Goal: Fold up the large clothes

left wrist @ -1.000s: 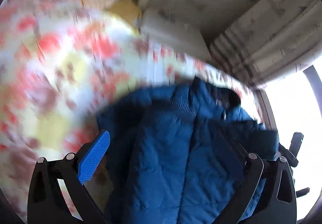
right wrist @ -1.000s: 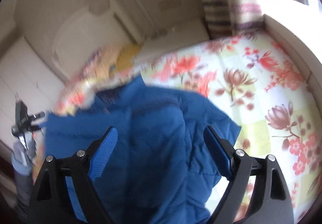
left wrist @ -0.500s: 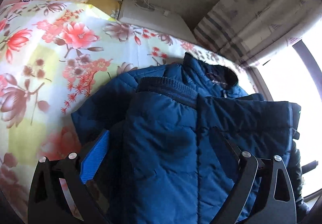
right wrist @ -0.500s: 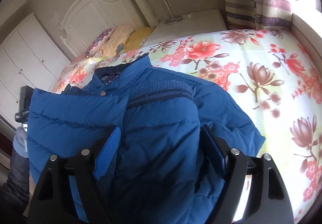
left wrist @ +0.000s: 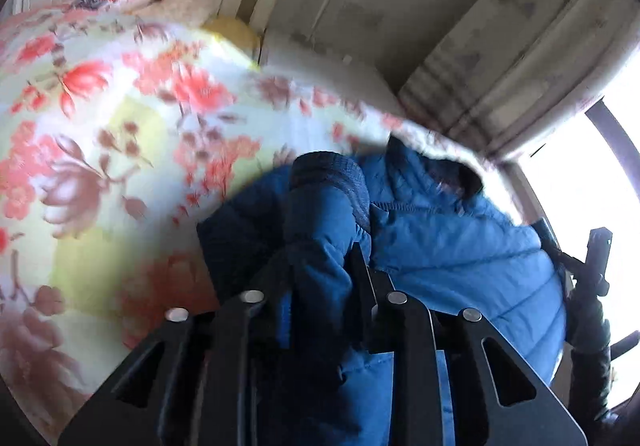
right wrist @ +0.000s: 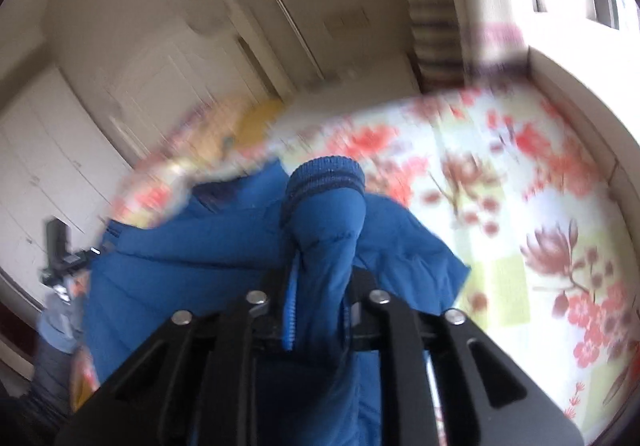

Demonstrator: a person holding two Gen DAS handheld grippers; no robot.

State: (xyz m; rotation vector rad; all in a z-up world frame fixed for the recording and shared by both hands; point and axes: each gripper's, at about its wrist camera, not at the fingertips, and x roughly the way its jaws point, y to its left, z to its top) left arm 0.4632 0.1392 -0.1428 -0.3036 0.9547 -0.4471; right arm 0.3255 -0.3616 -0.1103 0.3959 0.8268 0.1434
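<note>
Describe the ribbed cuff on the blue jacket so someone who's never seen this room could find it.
Start at the bed with the flowered sheet, then find the puffy blue jacket lying on it. One sleeve sticks up, pinched in the right tool. Its tip is the cuff: a knitted ribbed band with darker stripes, unlike the smooth quilted fabric around it.
</note>
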